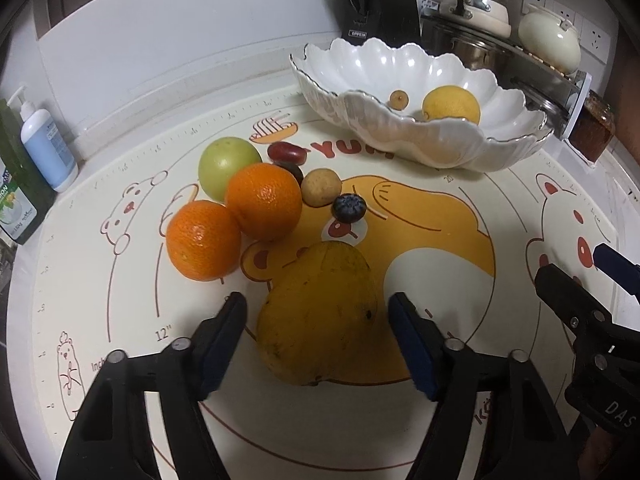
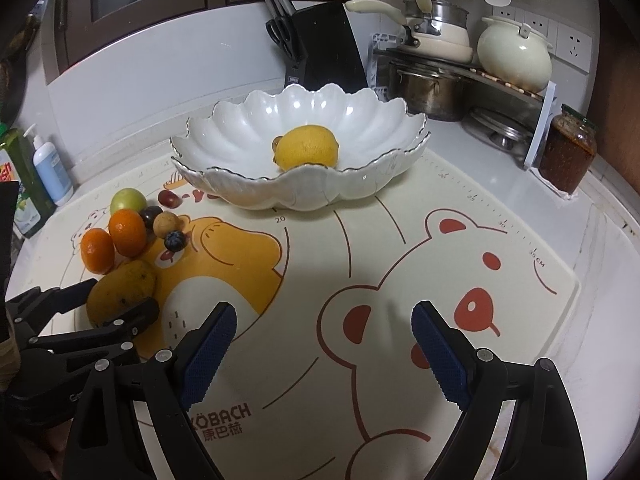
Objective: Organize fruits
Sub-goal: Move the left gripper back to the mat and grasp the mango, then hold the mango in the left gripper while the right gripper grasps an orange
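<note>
- the printed bear mat (image 2: 440,248) covers most of the white counter and carries all the fruit and the bowl.
- the white scalloped bowl (image 2: 360,120) stands at the far edge of the mat, in front of a black knife block (image 2: 328,44); inside it lie a lemon (image 2: 307,147) and a small brown fruit (image 1: 399,99) just beside it.
- the left gripper (image 1: 318,320) is low over the mat with its jaws spread to either side of the mango (image 1: 320,316); a thin gap shows on each side, so the pads are not pressing it.
- the right gripper (image 2: 324,320) hangs over bare mat, jaws wide apart with nothing between them, well away from the fruit.
- the mango lies on the mat nearest the camera in the left wrist view.
- beyond it two oranges (image 1: 262,200) touch each other, with a green apple (image 1: 228,164) just behind.
- beside the oranges sit a tan round fruit (image 1: 321,187), a dark red one (image 1: 286,151) and a blueberry (image 1: 349,207), clustered close together.
</note>
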Motion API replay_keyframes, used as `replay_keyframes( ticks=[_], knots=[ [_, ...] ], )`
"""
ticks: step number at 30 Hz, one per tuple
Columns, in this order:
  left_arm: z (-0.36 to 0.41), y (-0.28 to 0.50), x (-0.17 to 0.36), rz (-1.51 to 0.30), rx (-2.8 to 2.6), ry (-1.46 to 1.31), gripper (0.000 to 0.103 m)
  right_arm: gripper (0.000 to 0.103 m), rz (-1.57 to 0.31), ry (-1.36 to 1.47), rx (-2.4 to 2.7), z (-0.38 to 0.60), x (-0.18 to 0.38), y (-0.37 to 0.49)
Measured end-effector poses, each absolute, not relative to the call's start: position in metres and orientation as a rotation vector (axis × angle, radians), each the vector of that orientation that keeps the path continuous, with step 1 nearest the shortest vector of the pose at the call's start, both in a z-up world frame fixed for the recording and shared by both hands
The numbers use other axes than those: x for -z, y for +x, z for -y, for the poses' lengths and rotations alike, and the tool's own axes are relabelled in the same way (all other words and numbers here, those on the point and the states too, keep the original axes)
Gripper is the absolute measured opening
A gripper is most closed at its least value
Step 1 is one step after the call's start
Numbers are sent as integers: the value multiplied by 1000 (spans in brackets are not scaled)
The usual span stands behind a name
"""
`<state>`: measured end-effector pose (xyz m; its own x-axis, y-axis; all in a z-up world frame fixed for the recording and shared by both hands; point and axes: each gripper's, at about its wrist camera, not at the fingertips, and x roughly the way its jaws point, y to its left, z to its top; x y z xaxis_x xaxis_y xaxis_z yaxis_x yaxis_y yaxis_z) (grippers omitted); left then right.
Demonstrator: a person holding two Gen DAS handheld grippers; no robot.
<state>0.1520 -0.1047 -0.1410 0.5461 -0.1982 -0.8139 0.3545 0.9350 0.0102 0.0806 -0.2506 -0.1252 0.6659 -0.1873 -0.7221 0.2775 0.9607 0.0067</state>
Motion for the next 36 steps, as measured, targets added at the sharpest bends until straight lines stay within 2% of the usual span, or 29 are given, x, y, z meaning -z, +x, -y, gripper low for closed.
replay_keyframes(
  ticks=[3,10,21,36],
  knots=[
    [104,153,144,-944,336,169,61,90,-806,121,262,250,128,82],
    [104,152,144,-935,333,167,55,90,-807,131,255,249,130,83],
    [96,147,144,-934,311,154,53,90,-800,129,234,245,127,88],
    [17,148,120,-901,173,67,53,90,-760,50,95,181,110,126]
  ],
)
